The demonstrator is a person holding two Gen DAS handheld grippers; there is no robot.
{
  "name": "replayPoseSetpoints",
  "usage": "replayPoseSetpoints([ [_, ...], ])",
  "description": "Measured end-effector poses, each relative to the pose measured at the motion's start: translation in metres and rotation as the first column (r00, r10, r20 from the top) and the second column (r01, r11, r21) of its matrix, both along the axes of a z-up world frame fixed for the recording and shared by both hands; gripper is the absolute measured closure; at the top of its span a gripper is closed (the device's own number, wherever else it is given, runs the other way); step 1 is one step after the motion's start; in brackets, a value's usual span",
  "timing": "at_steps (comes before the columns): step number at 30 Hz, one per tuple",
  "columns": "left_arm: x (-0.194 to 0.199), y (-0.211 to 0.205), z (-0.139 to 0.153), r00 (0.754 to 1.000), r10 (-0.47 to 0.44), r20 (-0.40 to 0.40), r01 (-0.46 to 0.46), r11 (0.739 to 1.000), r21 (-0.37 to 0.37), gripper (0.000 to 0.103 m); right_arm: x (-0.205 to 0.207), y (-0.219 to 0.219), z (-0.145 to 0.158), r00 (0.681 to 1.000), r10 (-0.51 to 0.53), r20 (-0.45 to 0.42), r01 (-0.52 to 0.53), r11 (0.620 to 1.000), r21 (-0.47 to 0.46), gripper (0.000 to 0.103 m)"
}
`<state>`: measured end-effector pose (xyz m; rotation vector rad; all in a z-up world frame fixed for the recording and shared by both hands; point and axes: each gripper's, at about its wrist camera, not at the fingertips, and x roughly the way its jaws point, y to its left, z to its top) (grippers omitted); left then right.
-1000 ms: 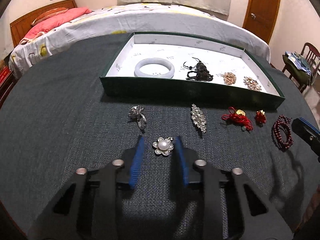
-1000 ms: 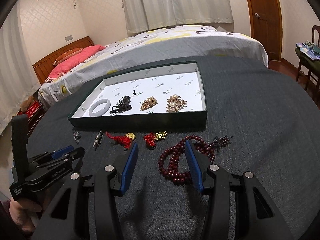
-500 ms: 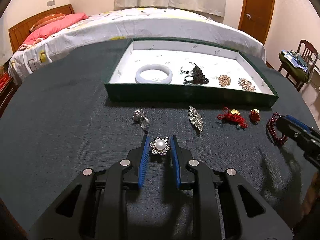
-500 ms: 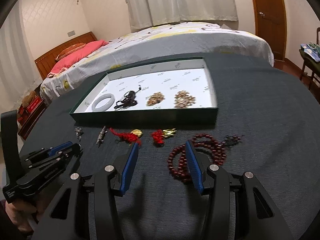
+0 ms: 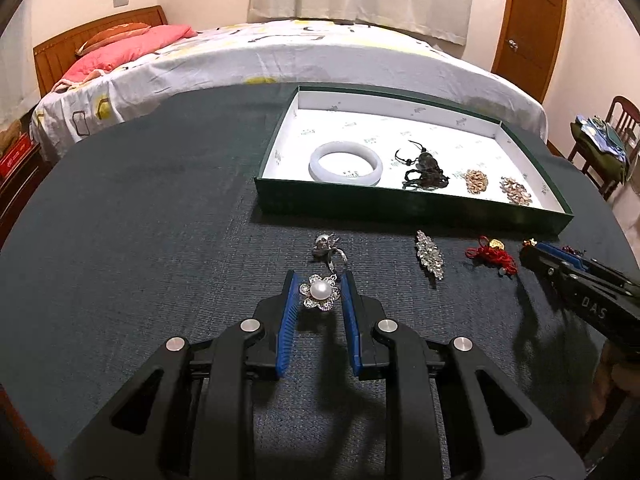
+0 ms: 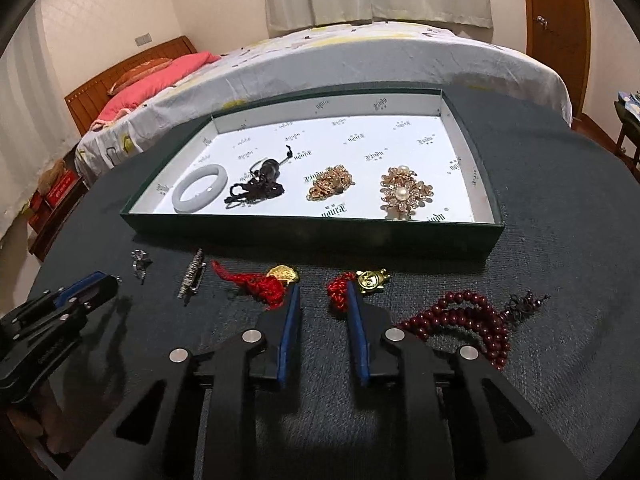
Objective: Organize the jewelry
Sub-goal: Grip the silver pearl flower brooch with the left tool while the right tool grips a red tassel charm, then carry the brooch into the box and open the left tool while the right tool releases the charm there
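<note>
Right gripper (image 6: 320, 294) shifted off beads, fingers closing, empty; left gripper (image 5: 318, 282) clamps pearl brooch (image 5: 320, 291).

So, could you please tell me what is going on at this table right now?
A person is sorting jewelry into a green tray with two handheld grippers. The left gripper is shut on a pearl flower brooch. The right gripper is closing beside a red tassel charm, with nothing between its fingers. A white bangle and three other pieces already lie in the tray; dark red beads wait outside.

Left gripper (image 5: 319, 292): angling downward, fingers clamping a brooch.
Right gripper (image 6: 322, 300): angling downward, jaws closing, nothing between.
</note>
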<state>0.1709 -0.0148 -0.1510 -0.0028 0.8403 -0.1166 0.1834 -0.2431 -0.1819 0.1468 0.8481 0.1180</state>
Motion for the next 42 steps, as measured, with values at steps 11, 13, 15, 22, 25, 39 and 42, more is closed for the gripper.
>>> replayPoseSetpoints([
  [11,0.000,-0.003,0.002,1.000,-0.007,0.003,0.007,1.000,-0.001,0.082,-0.005,-0.009,0.001,1.000,-0.017,0.010,0.017,1.000,0.005,0.094],
  [13,0.000,-0.004,0.004,1.000,-0.008,0.009,0.008,1.000,-0.001,0.082,-0.009,-0.010,0.006,1.000,-0.015,0.026,0.015,1.000,0.009,0.094],
  [15,-0.001,-0.005,0.008,1.000,-0.010,0.016,0.010,1.000,-0.004,0.082,-0.013,-0.011,0.011,0.999,-0.013,0.040,0.013,1.000,0.014,0.094],
  [22,-0.004,-0.009,0.027,0.998,-0.019,0.059,0.020,1.000,-0.014,0.082,-0.026,-0.016,0.044,0.993,-0.016,0.118,0.011,0.999,0.044,0.095],
  [25,-0.003,-0.013,0.037,0.996,-0.028,0.080,0.030,0.999,-0.018,0.082,-0.028,-0.018,0.060,0.987,-0.015,0.157,0.006,0.999,0.054,0.095],
  [39,0.041,-0.039,0.083,0.977,-0.077,0.200,0.083,0.996,-0.024,0.082,0.006,-0.022,0.110,0.955,0.001,0.296,-0.007,1.000,0.021,0.095],
  [42,0.059,-0.043,0.085,0.975,-0.081,0.205,0.088,0.996,-0.029,0.082,0.022,-0.027,0.113,0.950,-0.008,0.311,0.002,1.000,0.020,0.095],
])
